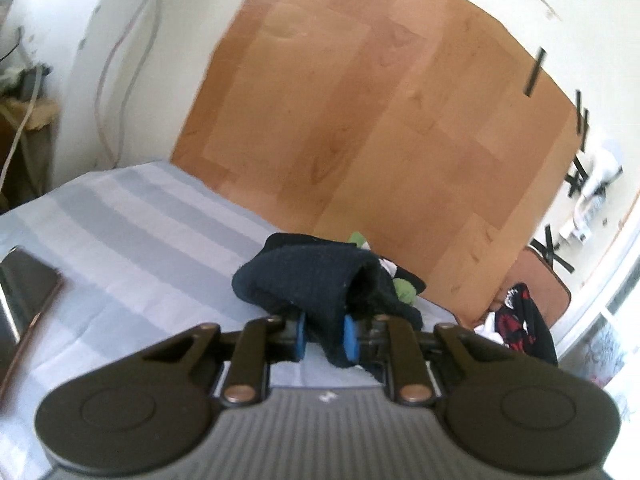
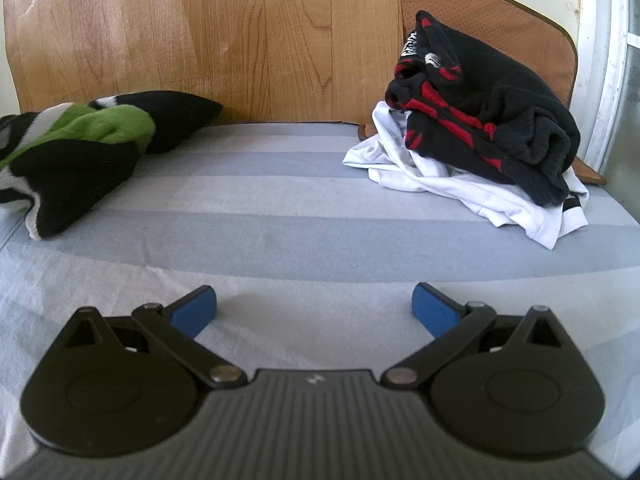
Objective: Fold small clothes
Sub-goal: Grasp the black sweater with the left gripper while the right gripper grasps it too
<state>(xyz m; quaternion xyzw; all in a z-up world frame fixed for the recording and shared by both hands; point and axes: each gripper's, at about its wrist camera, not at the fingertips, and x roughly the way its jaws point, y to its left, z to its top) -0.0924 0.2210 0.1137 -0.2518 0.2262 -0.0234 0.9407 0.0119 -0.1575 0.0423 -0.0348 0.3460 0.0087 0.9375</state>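
My left gripper (image 1: pixel 323 334) is shut on a dark navy knitted garment (image 1: pixel 308 276), which is doubled over and held above the striped grey bedsheet (image 1: pixel 132 224). Behind it lies a black, green and white garment (image 1: pixel 402 286), which also shows at the left of the right wrist view (image 2: pixel 80 140). My right gripper (image 2: pixel 314 310) is open and empty, low over the sheet (image 2: pixel 280 208). A pile of a black-and-red garment (image 2: pixel 492 116) on a white garment (image 2: pixel 448 184) lies to its far right.
A wooden board (image 1: pixel 360 100) stands against the wall behind the bed. A brown cushion (image 2: pixel 480 12) leans behind the pile. A flat dark device (image 1: pixel 24 284) lies on the sheet at the left. Cables hang on the white wall (image 1: pixel 120 60).
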